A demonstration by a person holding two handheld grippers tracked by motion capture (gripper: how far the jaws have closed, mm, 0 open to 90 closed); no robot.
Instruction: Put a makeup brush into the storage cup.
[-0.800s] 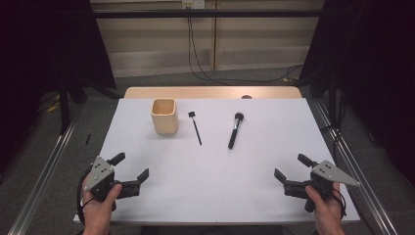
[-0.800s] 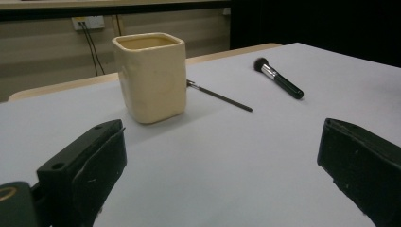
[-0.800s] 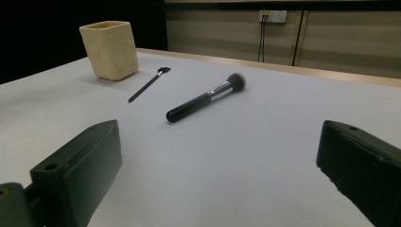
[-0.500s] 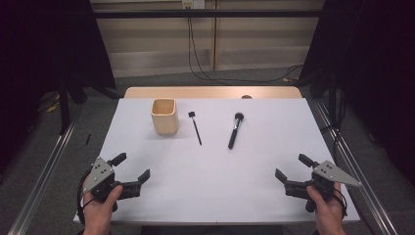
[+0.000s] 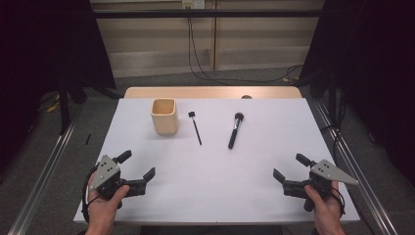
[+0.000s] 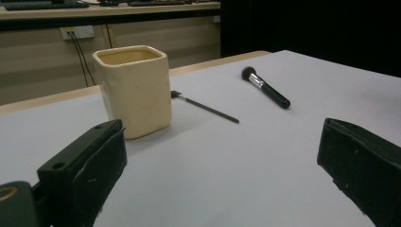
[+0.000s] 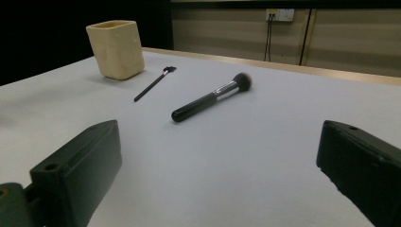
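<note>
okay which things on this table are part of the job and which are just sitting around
Part of the job, likely: cream cup, thin brush, thick makeup brush, left gripper, right gripper, both open.

Just there: white table, wall cables.

Even overhead light on white matte desk (image 5: 210, 166); no glare. Surroundings dim, black at both sides in high view. Soft short shadows beside cream square ceramic cup (image 6: 134, 90) and under thick black-handled makeup brush (image 7: 210, 98). High view slightly soft, fine detail lost. Near black jaws in both gripper views large and blurred, out of focus. Far wall behind desk mildly soft, low contrast.
</note>
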